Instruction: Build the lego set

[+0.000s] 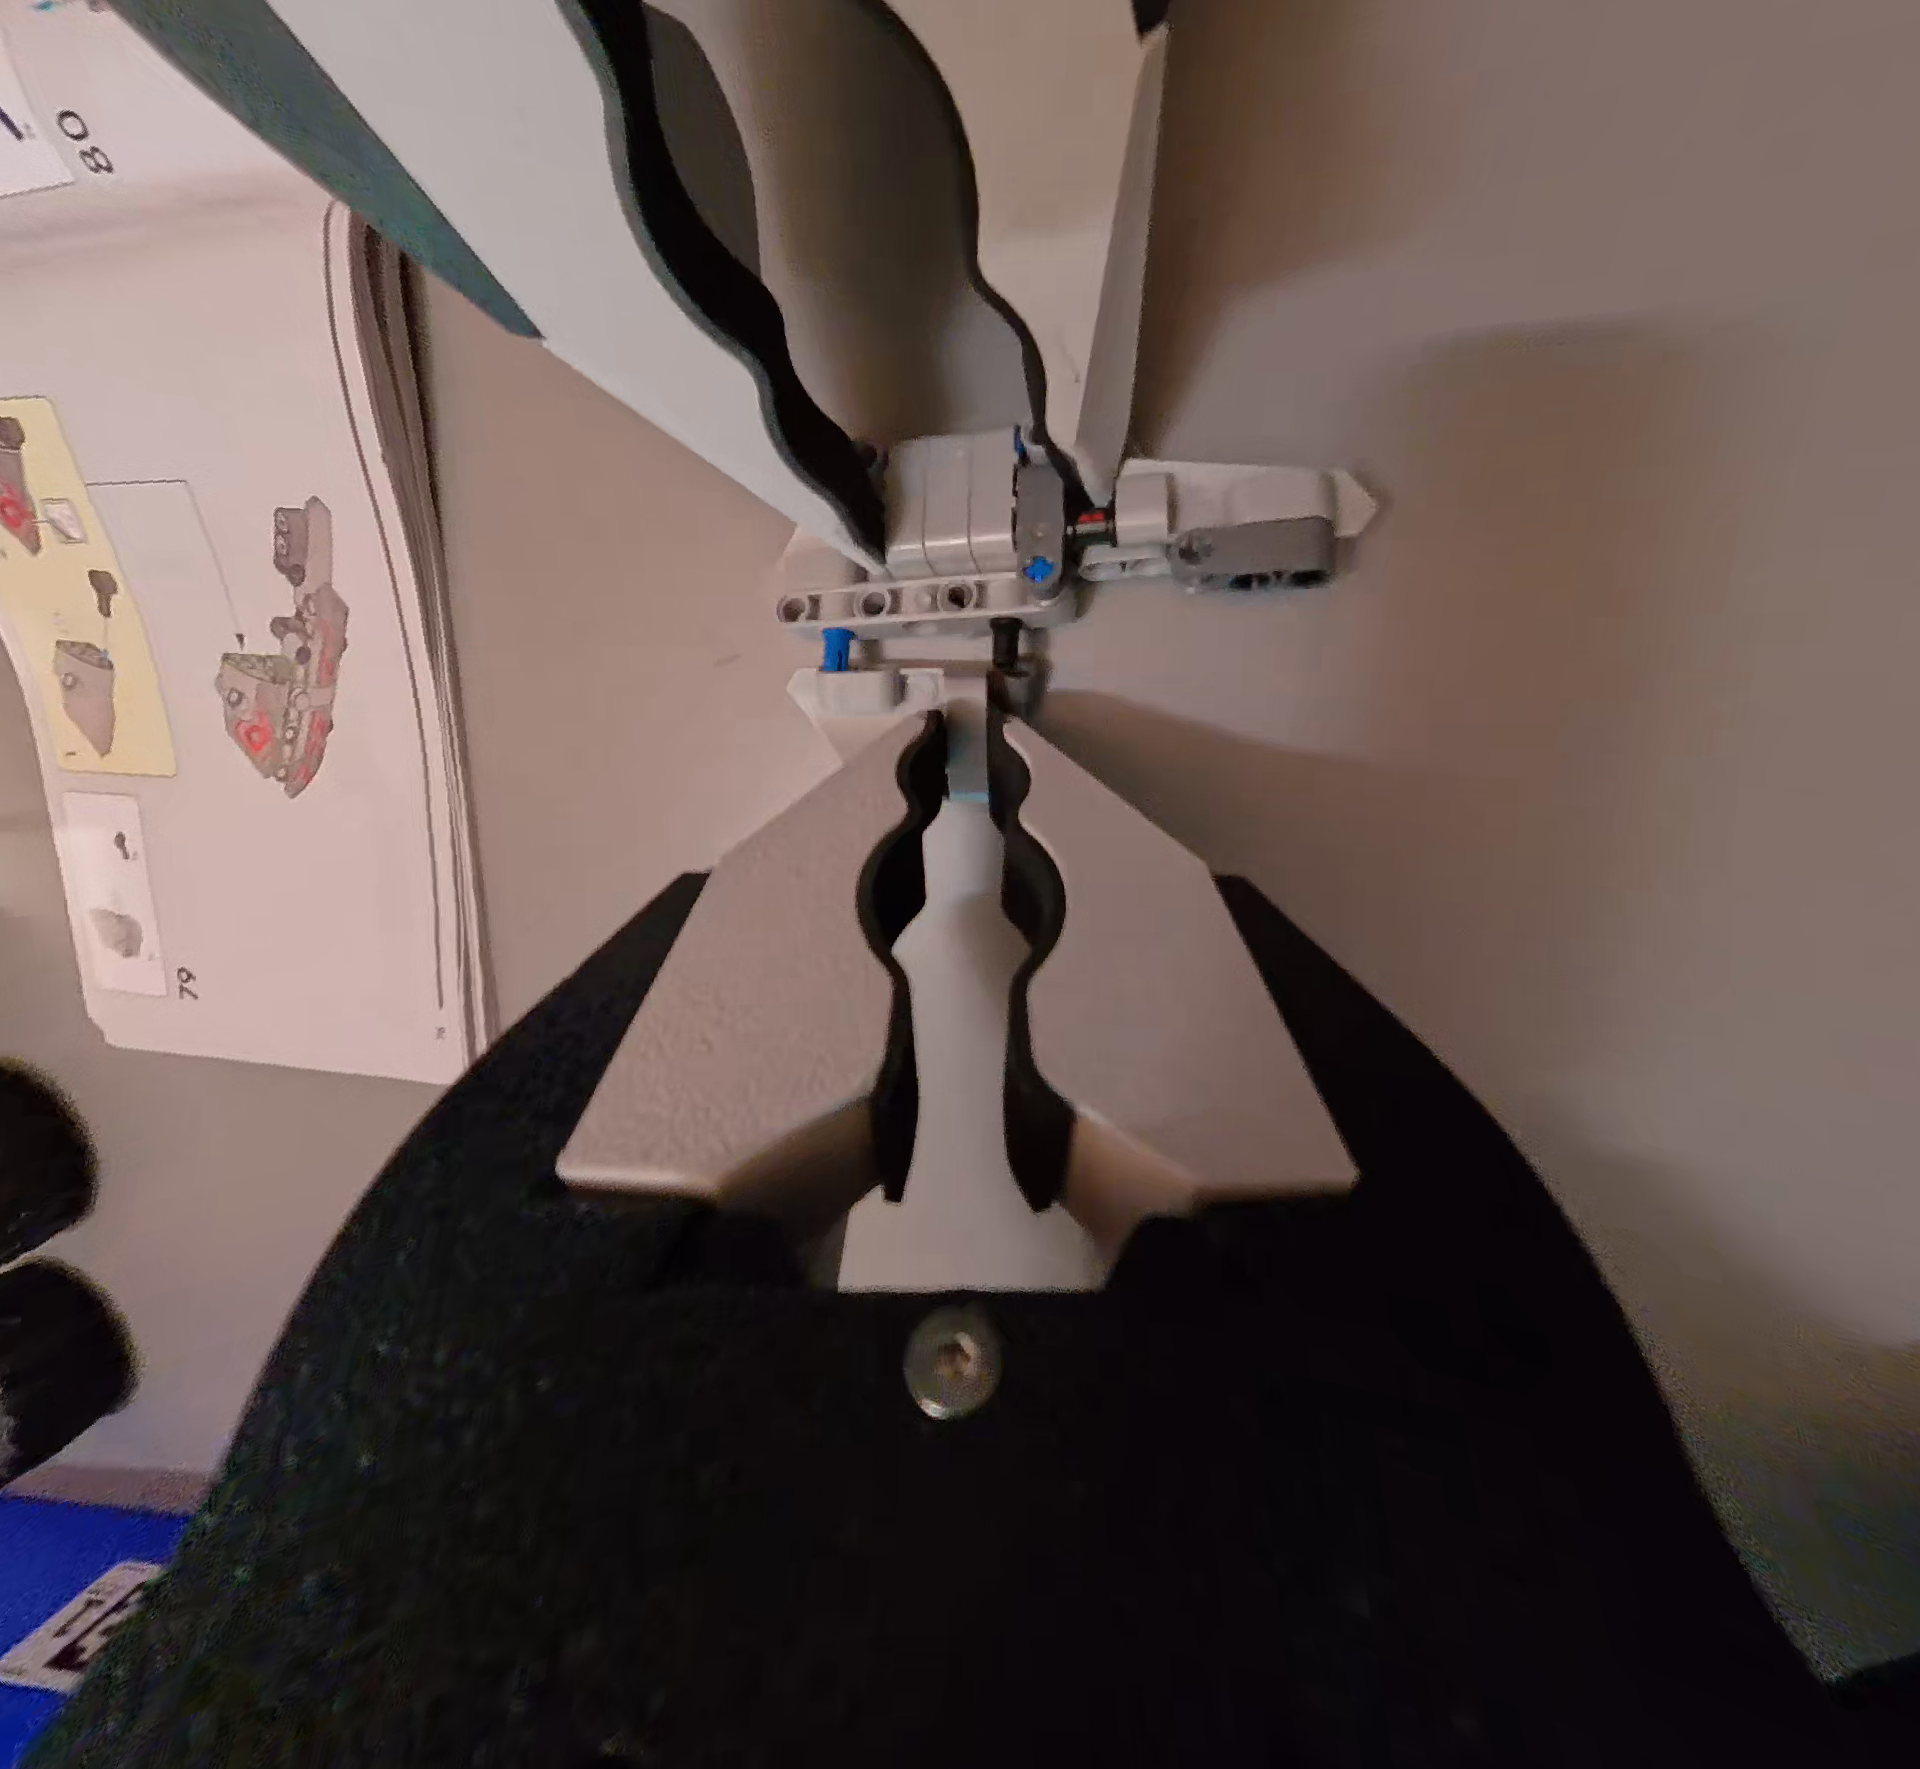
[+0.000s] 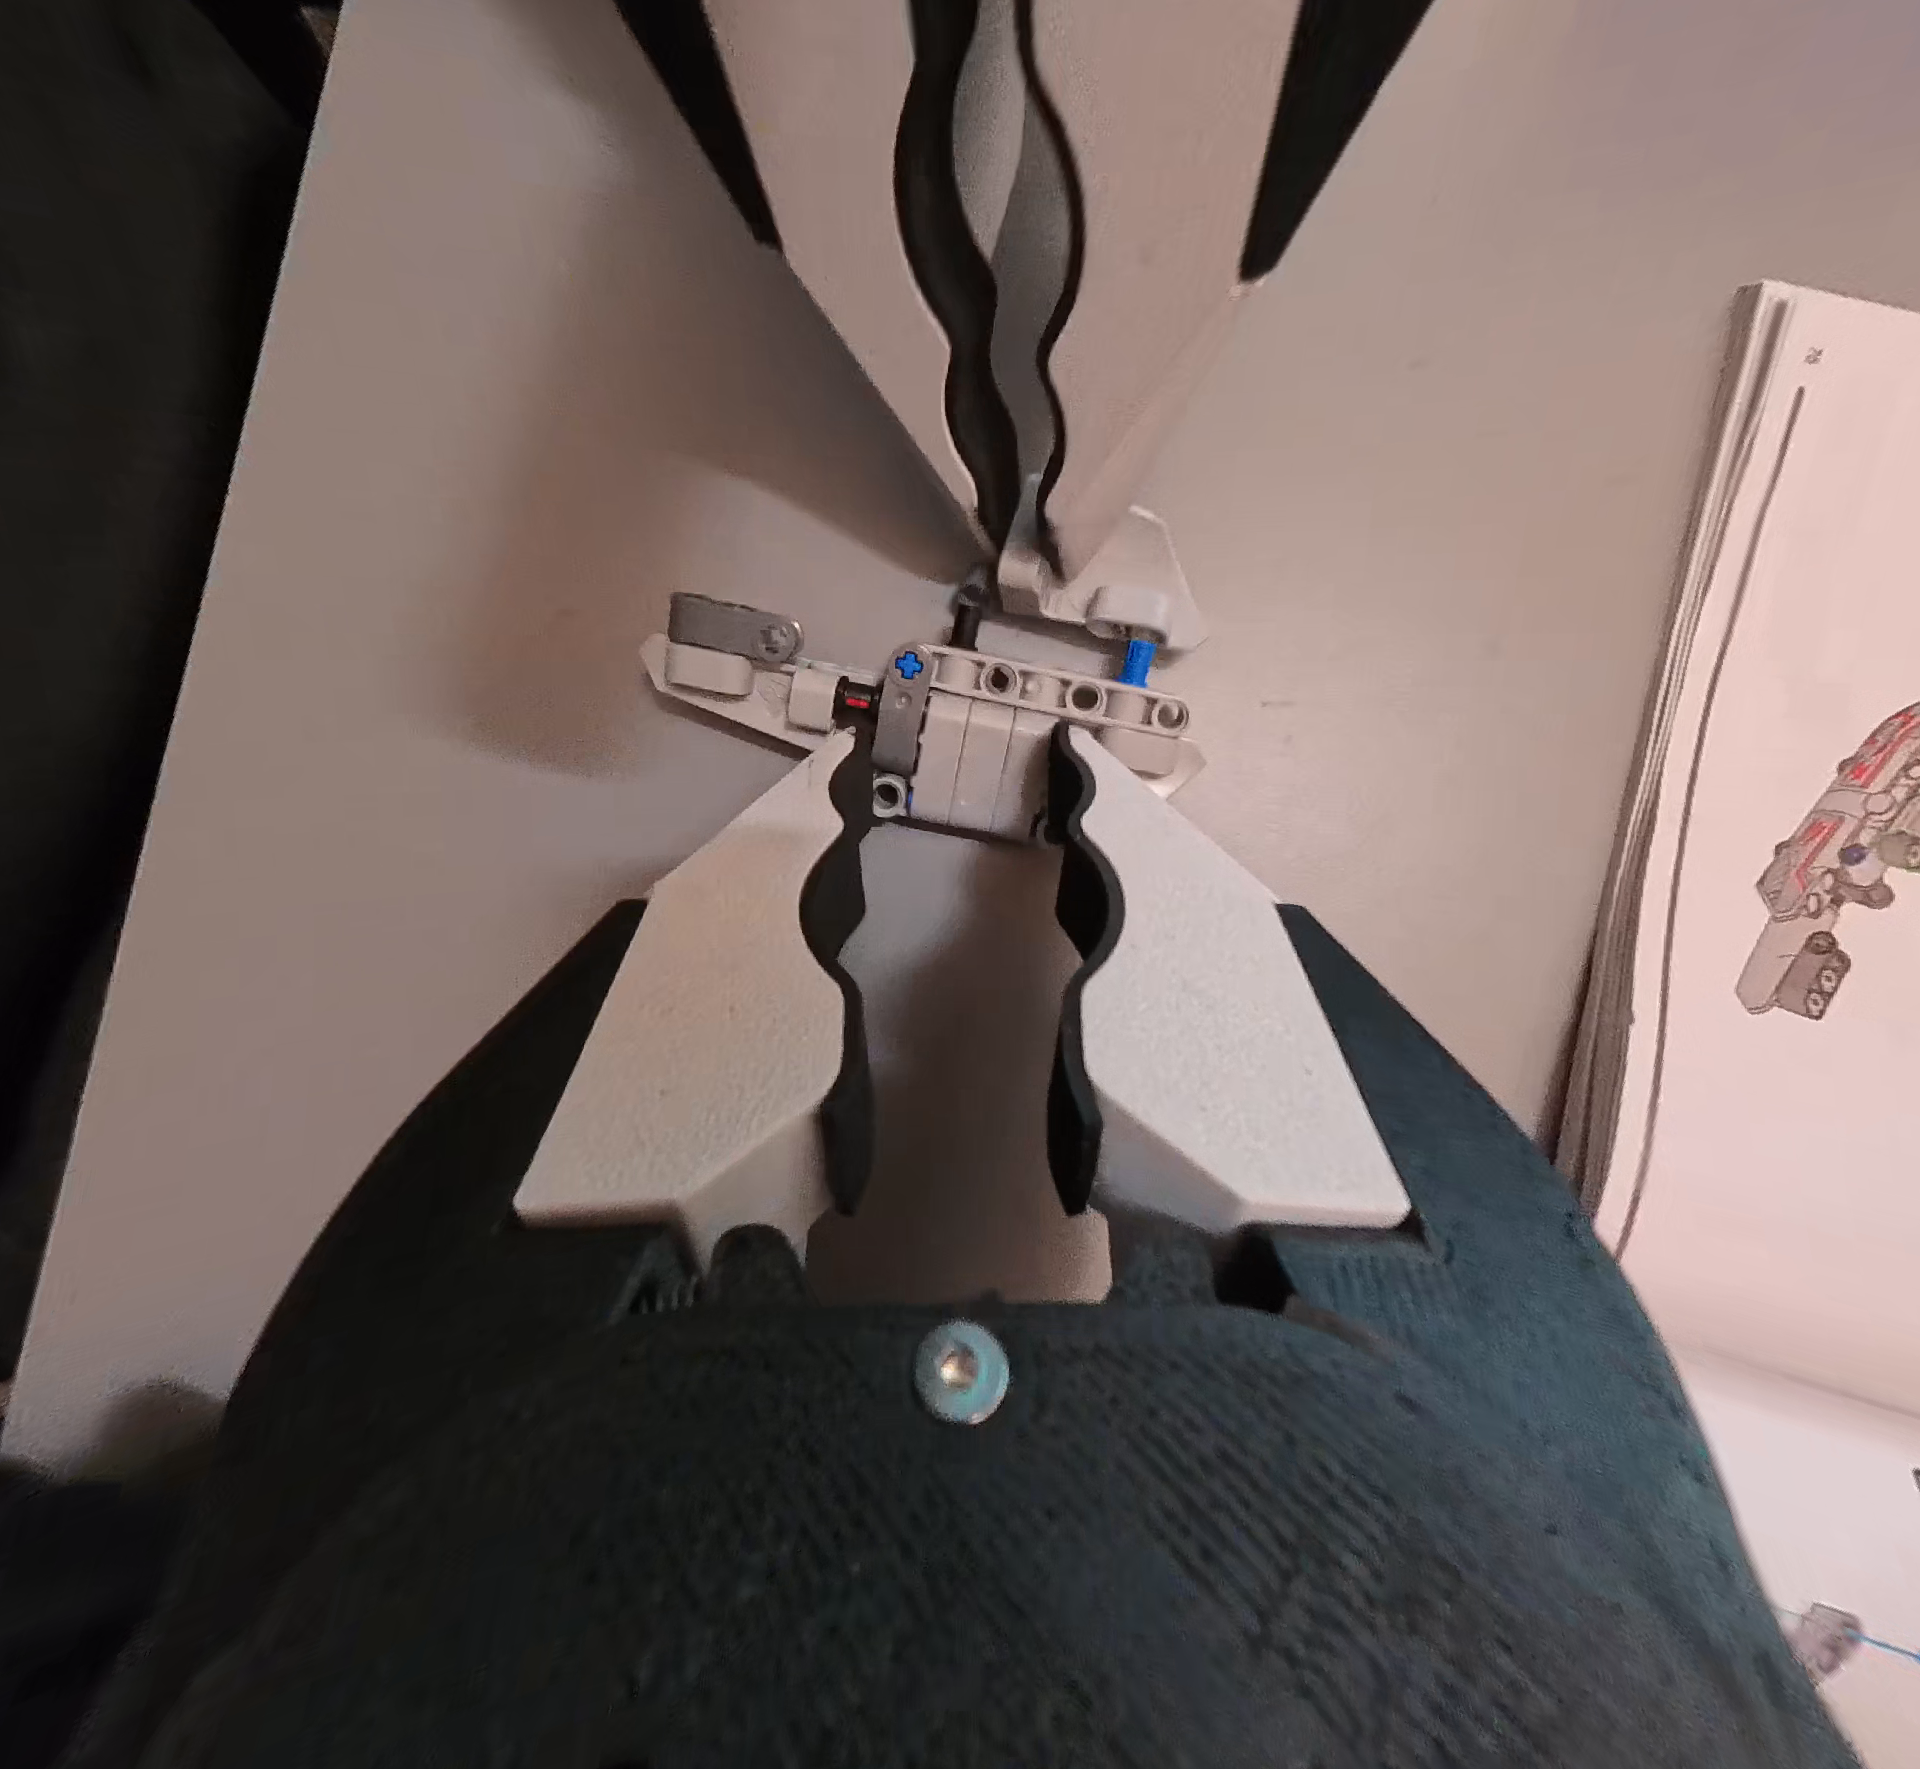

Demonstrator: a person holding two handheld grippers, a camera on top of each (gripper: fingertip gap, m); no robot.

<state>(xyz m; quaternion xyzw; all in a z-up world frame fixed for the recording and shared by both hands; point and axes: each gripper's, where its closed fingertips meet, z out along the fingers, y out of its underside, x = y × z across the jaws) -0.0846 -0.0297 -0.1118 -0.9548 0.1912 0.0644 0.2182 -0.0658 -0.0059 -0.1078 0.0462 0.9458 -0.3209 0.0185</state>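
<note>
**Two grippers, one grey assembly, mid-build**

Both tools are meeting over the pale table right now, and the lego assembly is hanging between them, just above the surface as far as I can judge. The left gripper is coming in from the near side in its own view, jaws nearly closed, pinching a thin light-grey panel piece at the assembly's near edge. The right gripper is working from the opposite side, jaws set wider, clamping the chunky grey block at the core of the build.

Look at what is already together: a long holed beam running across, a blue pin poking out near one end, a blue cross axle end at the other, and a pointed wing section with a dark grey lever trailing off to the left in the right wrist view. So several steps are clearly behind us.

What is left? The instruction booklet is lying open on the far left of the left view, showing a much bulkier model with red markings. Nothing red is on this sub-assembly, so I am judging plenty of building remains. Whether the panel piece is fully seated on its pins, I cannot tell; a small gap seems to be showing.
</note>
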